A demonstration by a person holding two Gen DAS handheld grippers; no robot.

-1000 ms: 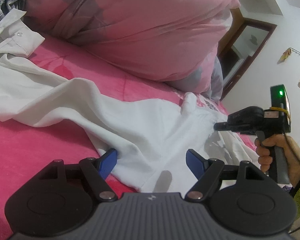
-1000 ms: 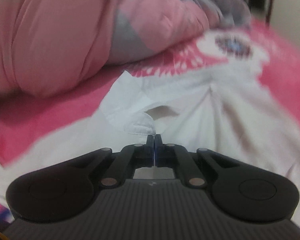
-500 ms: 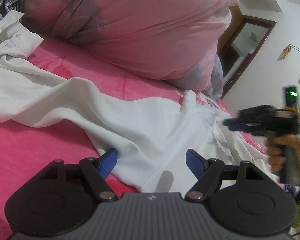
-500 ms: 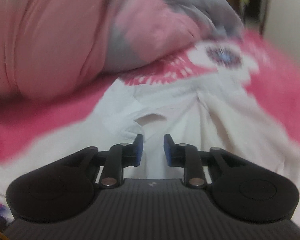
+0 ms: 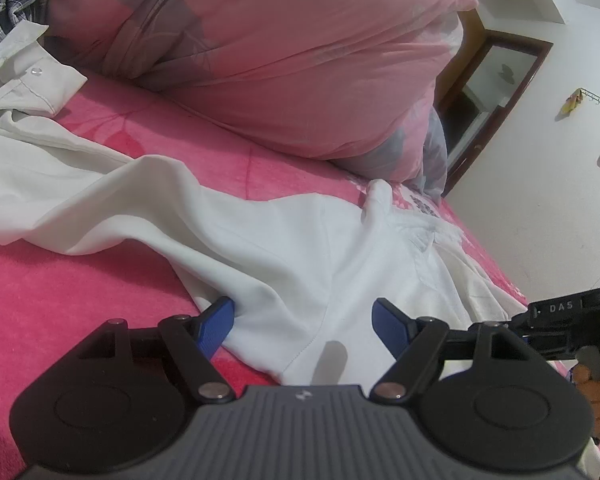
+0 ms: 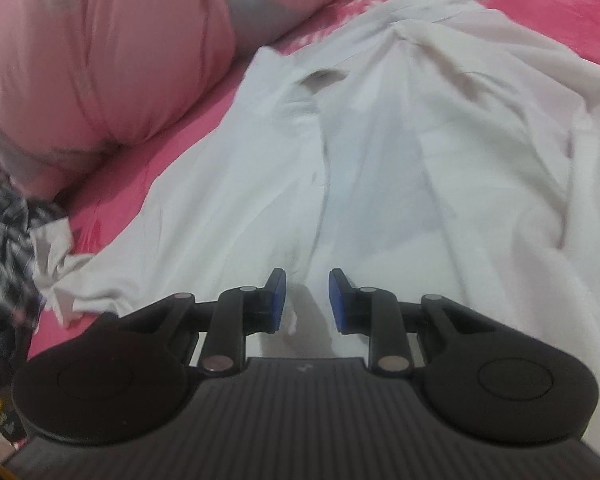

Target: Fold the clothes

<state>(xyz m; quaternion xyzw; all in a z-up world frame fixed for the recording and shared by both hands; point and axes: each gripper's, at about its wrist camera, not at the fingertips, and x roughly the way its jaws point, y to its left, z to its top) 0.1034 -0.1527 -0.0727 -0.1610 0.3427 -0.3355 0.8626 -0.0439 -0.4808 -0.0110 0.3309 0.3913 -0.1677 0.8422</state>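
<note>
Left wrist view: the left tool [image 5: 303, 320] is standing wide apart, gripping nothing, its blue pads [image 5: 217, 323] straddling the near hem of a white shirt [image 5: 300, 256] that is lying spread over the pink bed cover [image 5: 60, 300]. One pad is touching the cloth's folded edge; the other is hovering over the fabric. The shirt's sleeve is trailing toward the left edge of the bed, ending beside a crumpled white collared garment [image 5: 24, 80] and a plaid cloth [image 5: 8, 4] in the far left corner. A big pink duvet [image 5: 280, 52] is bulking along the far edge of the bed. At the right edge, a hand [image 5: 598, 396] is gripping the handle of the right tool, seen only in part here.

Right wrist view: the right tool [image 6: 307, 300] is sitting narrowly apart and empty, low above the shirt [image 6: 380, 160], which is stretching away toward the flower-printed far end of the bed [image 6: 560, 12]. This view is blurred.
</note>
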